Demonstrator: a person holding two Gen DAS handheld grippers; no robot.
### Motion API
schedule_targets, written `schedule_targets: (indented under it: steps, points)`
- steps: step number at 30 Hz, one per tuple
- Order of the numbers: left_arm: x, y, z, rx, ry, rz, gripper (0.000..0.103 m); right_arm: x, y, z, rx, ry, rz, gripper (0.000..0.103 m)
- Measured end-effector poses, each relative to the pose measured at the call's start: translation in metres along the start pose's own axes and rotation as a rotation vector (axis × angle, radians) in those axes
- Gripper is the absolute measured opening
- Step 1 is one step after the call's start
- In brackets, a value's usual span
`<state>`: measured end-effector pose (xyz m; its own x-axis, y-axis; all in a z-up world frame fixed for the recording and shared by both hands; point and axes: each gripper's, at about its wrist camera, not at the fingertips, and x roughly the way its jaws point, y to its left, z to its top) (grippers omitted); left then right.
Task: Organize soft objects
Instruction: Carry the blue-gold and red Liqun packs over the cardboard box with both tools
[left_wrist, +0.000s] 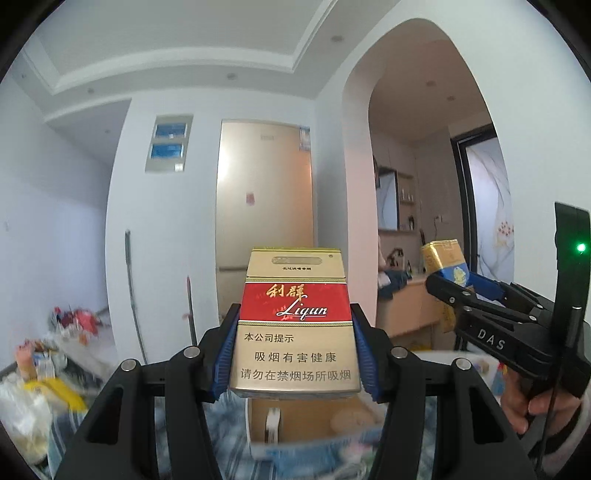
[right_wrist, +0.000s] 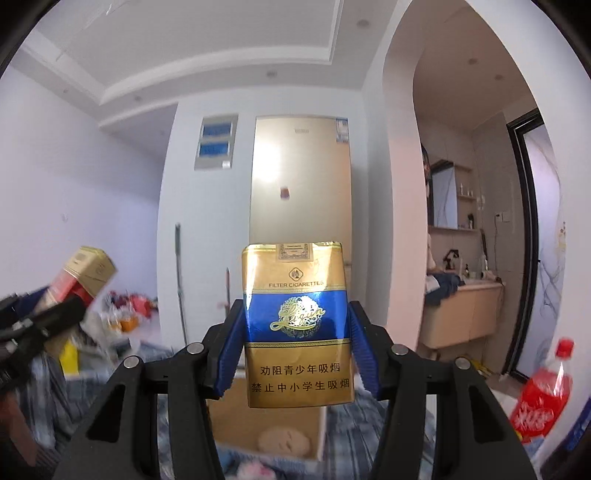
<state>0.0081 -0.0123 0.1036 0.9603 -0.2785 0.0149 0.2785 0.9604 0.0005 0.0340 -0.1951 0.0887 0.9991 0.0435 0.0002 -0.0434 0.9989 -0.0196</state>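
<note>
Tools both raised. Left tool (left_wrist: 295, 347) is clamped on a red-and-gold soft cigarette pack (left_wrist: 295, 321), upright; right tool (right_wrist: 295, 350) is clamped on a blue-and-gold soft cigarette pack (right_wrist: 297, 325). An open cardboard box (right_wrist: 229, 413) is seen at 6 o'clock below both.

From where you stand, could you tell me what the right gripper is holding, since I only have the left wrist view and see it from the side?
Observer: The right gripper is shut on a blue and gold cigarette pack, held upright by its sides.
Operator: Thank you. Is there anything to its right that I can't see?
Observer: Yes, a red soda bottle stands low on the right.
Operator: And what lies under that pack?
Observer: An open cardboard box, with a round beige soft item inside.
</note>
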Motion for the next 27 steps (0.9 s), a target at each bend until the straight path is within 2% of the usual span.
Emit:
schedule_targets:
  steps: [3, 6, 12, 18, 22, 27]
  points:
    - [0.013, -0.005, 0.020, -0.027, -0.040, 0.012, 0.058, 0.010, 0.002, 0.022, 0.032, -0.038, -0.022, 0.053]
    - [0.028, -0.013, 0.038, -0.039, -0.053, 0.006, 0.058, 0.025, -0.003, 0.035, 0.082, -0.035, -0.027, 0.053]
    - [0.050, -0.026, 0.045, -0.014, -0.065, 0.041, 0.058, 0.049, -0.015, 0.034, 0.142, -0.022, -0.035, 0.053]
    - [0.078, -0.025, 0.023, 0.008, 0.069, 0.087, 0.058, 0.076, -0.020, 0.003, 0.138, 0.068, -0.040, 0.053]
    - [0.116, -0.003, 0.003, -0.046, 0.216, 0.136, 0.058, 0.105, -0.019, -0.023, 0.129, 0.185, -0.014, 0.053]
    - [0.160, 0.019, -0.037, -0.085, 0.390, 0.145, 0.058, 0.141, -0.013, -0.063, 0.107, 0.371, 0.029, 0.053]
